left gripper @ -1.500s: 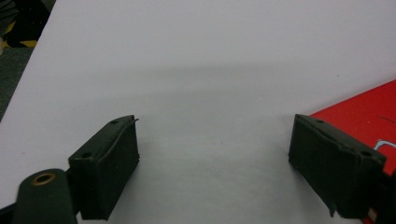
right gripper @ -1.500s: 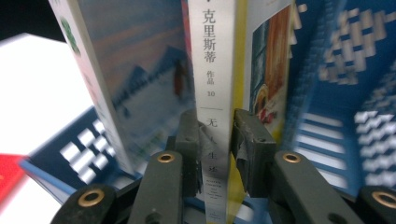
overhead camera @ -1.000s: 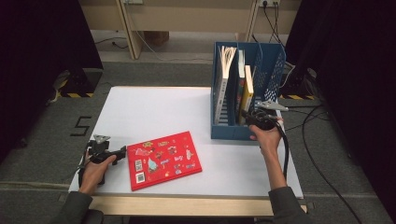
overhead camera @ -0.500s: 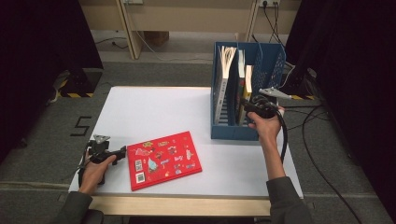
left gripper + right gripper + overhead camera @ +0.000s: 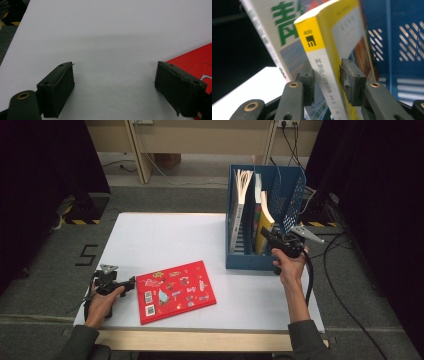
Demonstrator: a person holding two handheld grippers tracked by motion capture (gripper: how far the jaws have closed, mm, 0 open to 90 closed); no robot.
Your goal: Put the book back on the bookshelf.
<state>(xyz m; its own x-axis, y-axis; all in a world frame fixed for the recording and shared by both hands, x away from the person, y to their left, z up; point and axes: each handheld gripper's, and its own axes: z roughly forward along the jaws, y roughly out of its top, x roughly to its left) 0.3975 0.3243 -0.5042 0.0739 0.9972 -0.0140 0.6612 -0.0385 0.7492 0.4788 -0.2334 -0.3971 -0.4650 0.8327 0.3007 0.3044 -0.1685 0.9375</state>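
A yellow paperback (image 5: 324, 62) leans in the blue file rack (image 5: 250, 262) at the table's right. My right gripper (image 5: 325, 80) is shut on its spine, one pad on each side; the jaws have just been closing with the book between them. From above, that right gripper (image 5: 267, 236) sits at the rack's open front, against the yellow paperback (image 5: 265, 222). A red book with stickers (image 5: 175, 290) lies flat near the front edge. My left gripper (image 5: 131, 282) rests on the table just left of it. Its jaws stand wide in the left gripper (image 5: 115, 87) view, bare table between them.
More books stand in the rack, among them a white one with green letters (image 5: 279, 30) just beside the yellow one. The rack's perforated wall (image 5: 402, 37) rises to the right. A corner of the red book (image 5: 197, 60) lies by the left gripper's right jaw.
My right hand rose a little at the rack's front, then settled slightly lower, with the yellow book between its jaws throughout. The left hand and the red book have not moved.
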